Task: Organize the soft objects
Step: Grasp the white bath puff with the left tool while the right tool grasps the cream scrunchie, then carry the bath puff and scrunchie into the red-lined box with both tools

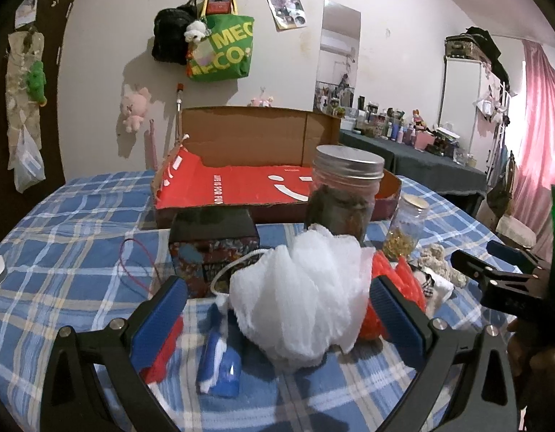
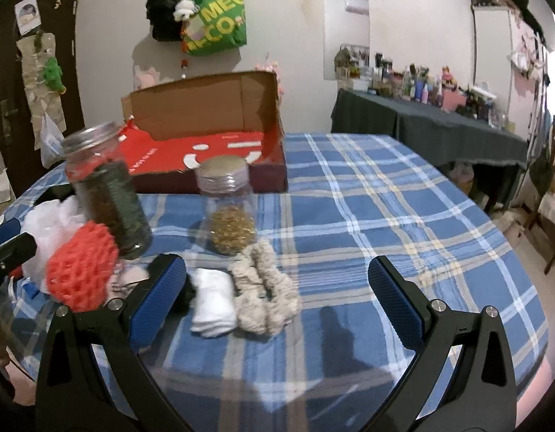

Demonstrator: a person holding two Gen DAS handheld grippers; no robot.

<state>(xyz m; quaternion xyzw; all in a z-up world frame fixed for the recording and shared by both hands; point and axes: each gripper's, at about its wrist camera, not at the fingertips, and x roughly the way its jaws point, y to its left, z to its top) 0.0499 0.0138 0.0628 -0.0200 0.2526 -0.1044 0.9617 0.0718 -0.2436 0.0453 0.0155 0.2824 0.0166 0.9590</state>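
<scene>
A white mesh bath pouf [image 1: 299, 295] lies on the blue plaid cloth, between the spread fingers of my open left gripper [image 1: 277, 309]; neither pad touches it. An orange-red net sponge [image 1: 403, 280] [image 2: 83, 266] sits just right of it. A blue and white cloth [image 1: 220, 356] and a red item [image 1: 162, 352] lie near the left finger. My right gripper [image 2: 277, 298] is open above a folded white cloth [image 2: 214, 300] and a beige fuzzy scrunchie [image 2: 265, 288], touching neither. A red-lined cardboard box [image 1: 241, 187] [image 2: 205, 154] stands open behind.
A tall glass jar with metal lid [image 1: 344, 194] [image 2: 104, 187] and a smaller jar [image 1: 407, 223] [image 2: 229, 208] stand among the soft things. A dark patterned box [image 1: 212, 248] sits left of the pouf. A cluttered dark side table [image 2: 439, 122] stands at right.
</scene>
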